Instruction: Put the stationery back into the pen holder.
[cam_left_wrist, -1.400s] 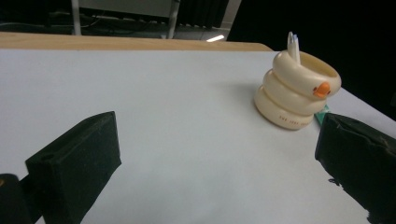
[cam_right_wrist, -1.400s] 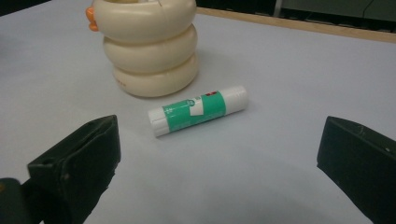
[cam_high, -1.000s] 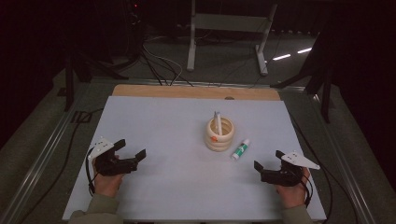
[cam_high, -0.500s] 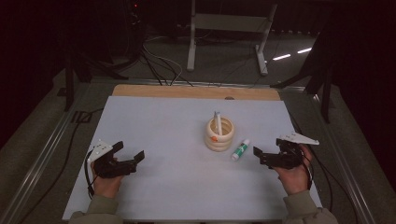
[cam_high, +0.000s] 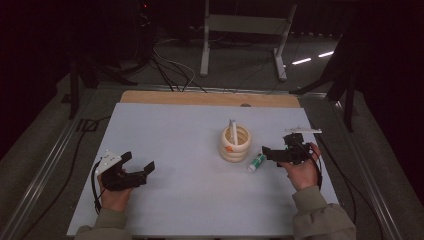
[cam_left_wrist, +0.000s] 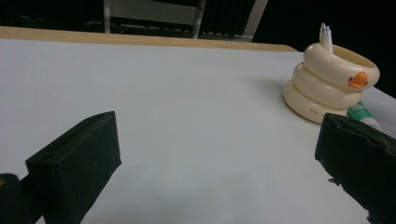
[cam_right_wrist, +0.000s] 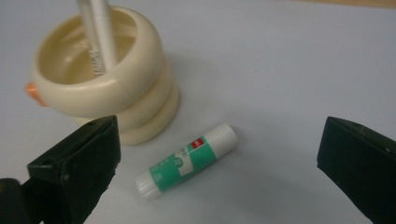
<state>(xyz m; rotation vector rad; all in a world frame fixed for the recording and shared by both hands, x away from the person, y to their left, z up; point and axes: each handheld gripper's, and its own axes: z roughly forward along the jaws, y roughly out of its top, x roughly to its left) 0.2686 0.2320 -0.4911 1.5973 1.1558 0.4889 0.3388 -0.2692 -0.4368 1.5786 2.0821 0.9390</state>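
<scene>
The right gripper (cam_high: 272, 151) hovers with jaws wide over the glue stick (cam_right_wrist: 187, 160), which lies flat on the white table (cam_high: 190, 200) just beside the duck-shaped holder (cam_high: 235, 143) — a white pen (cam_right_wrist: 99, 32) stands inside. The left gripper (cam_high: 142, 170) rests well apart, jaws wide and empty.

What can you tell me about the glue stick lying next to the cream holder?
The glue stick is a small cylinder with a white body, a green label bearing a small red mark, and a white ribbed cap. It looks like plastic and is closed. It lies flat on its side on the white table, just beside the base of the cream duck-shaped holder; whether they touch is unclear. The right gripper hovers over it with jaws wide apart, not touching it.
</scene>
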